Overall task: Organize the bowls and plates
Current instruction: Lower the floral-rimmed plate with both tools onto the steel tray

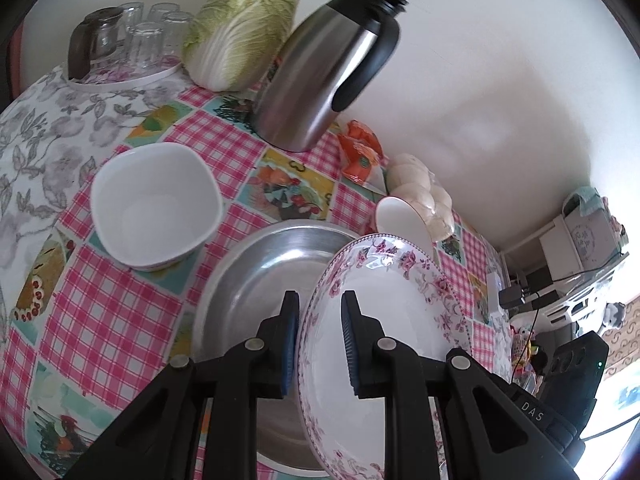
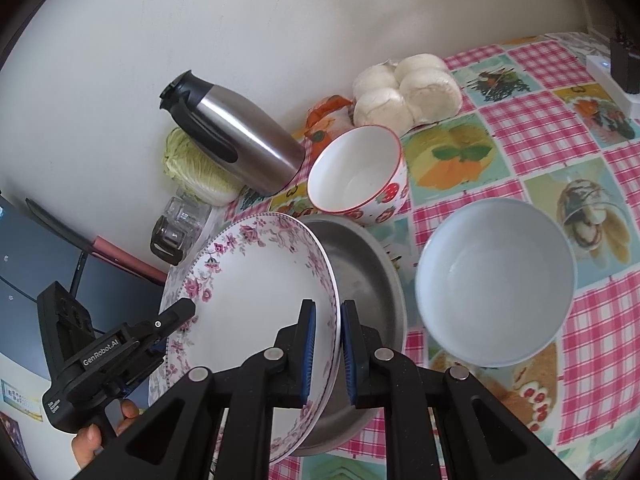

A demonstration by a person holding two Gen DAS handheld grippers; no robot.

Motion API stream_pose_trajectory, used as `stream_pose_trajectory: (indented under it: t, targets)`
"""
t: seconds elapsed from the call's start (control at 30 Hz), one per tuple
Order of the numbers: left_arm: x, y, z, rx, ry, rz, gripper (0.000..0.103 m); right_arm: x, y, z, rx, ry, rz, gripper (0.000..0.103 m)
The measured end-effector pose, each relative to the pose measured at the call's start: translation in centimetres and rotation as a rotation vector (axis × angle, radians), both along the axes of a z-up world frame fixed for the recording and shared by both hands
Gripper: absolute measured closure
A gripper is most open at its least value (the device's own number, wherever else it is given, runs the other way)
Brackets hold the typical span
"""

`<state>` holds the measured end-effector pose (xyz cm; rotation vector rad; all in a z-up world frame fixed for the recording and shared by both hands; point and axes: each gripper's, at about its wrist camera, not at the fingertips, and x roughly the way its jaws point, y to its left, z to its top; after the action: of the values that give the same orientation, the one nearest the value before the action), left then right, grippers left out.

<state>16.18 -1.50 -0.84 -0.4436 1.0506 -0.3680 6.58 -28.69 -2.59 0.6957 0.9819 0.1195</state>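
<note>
Both tongs, left (image 1: 319, 344) and right (image 2: 328, 350), pinch opposite rims of the floral plate (image 2: 256, 300), sharing its weight. You hold it tilted over the steel pan (image 2: 360, 280) on the desk (image 2: 520, 120), apparently for stacking

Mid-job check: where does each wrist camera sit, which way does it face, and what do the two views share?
Left wrist: on the left tongs, angled down over floral plate, steel pan and white square bowl.
Right wrist: on the right tongs, angled down; shows pale blue bowl, left tongs, a hand.
Shared: plate, pan, thermos.
</note>
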Motion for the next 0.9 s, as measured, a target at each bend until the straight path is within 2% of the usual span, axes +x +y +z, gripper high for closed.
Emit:
stream_pose_trajectory:
  t: [0.33,0.9]
  targets:
    - [1.0,1.5,-1.3,0.010,0.031,0.036,0.082,1.6,1.8,-1.0,0.004,0.023,0.027,0.089]
    - [2.7,0.8,-4.3,0.038,0.090,0.013,0.082,2.6,1.3,-3.7,0.006,0.101,0.027,0.089]
